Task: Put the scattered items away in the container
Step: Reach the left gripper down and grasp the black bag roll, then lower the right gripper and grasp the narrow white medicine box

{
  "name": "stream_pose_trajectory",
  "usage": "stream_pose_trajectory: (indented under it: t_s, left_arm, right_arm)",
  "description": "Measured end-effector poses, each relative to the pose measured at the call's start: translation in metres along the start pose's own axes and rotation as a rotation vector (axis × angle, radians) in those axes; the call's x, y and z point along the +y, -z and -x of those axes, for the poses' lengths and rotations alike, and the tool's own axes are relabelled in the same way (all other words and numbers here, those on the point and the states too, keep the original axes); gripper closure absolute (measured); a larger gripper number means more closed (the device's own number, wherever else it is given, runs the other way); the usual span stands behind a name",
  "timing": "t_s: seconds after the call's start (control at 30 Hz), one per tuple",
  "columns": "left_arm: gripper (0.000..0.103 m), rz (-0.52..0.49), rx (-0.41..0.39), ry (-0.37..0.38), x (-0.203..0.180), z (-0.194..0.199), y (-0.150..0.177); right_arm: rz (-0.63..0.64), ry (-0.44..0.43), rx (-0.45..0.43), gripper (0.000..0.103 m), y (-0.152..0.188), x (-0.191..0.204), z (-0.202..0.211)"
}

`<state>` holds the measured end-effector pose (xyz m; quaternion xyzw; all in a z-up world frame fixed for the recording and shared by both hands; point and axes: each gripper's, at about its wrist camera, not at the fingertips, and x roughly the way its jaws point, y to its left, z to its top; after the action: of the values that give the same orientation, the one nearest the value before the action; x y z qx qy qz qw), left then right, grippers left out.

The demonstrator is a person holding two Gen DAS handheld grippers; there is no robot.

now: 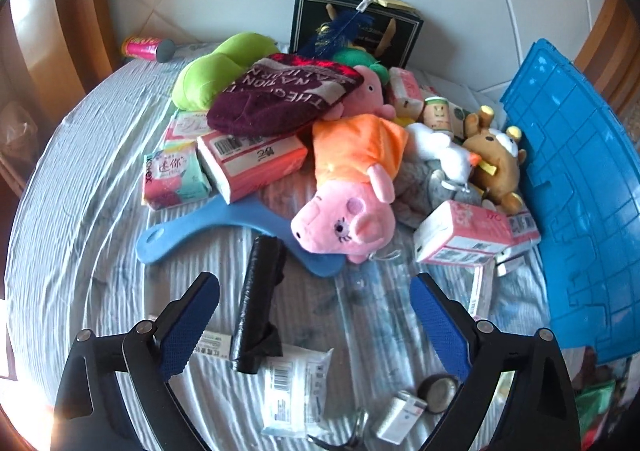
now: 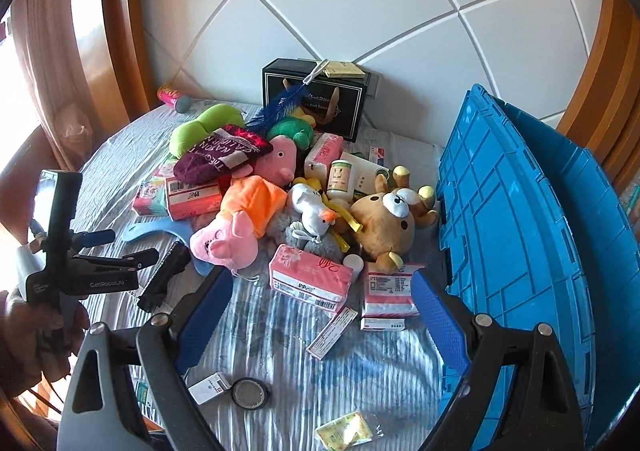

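Task barely begun. Scattered items — pig plush (image 1: 344,219), bear plush (image 2: 384,219), tissue pack (image 2: 310,277), black roll (image 1: 260,303) — heaped on bed beside blue container (image 2: 516,235). Left gripper (image 1: 316,327), right gripper (image 2: 322,325): fingers spread wide, holding nothing.

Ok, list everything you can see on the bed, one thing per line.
Crate: one, blue, right edge of the bed.
Pig plush: one, pink with orange dress, centre of the pile.
Bear plush: one, brown, beside the crate.
Green cushion: one, far left of the pile.
Maroon cloth: one, lettered, on the pile.
Black box: one, against the headboard.
Black roll: one, near bed.
Blue paddle: one, partly under the pig.
Tissue packs: several, pink.
Left gripper: open, empty.
Right gripper: open, empty.
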<state>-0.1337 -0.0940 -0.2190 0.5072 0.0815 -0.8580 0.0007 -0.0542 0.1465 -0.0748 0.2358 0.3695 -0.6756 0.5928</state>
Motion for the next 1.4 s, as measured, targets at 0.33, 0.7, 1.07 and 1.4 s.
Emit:
stream_pose_trajectory:
  t_s: [0.33, 0.7, 1.07, 1.4]
  left_arm:
    - [0.031, -0.083, 0.115, -0.013, 0.028, -0.073, 0.019]
    - [0.071, -0.135, 0.230, -0.015, 0.042, -0.133, 0.034]
    - [0.072, -0.112, 0.196, 0.031, 0.049, -0.114, 0.032]
    - [0.072, -0.110, 0.148, 0.019, 0.059, -0.071, 0.029]
  right_arm:
    - [-0.056, 0.052, 0.084, 0.012, 0.020, 0.006, -0.022]
    - [-0.087, 0.085, 0.131, 0.012, 0.028, 0.014, -0.032]
    - [-0.146, 0.051, 0.205, 0.012, 0.051, 0.012, -0.079]
    - [-0.274, 0.067, 0.361, 0.052, 0.099, -0.011, -0.182]
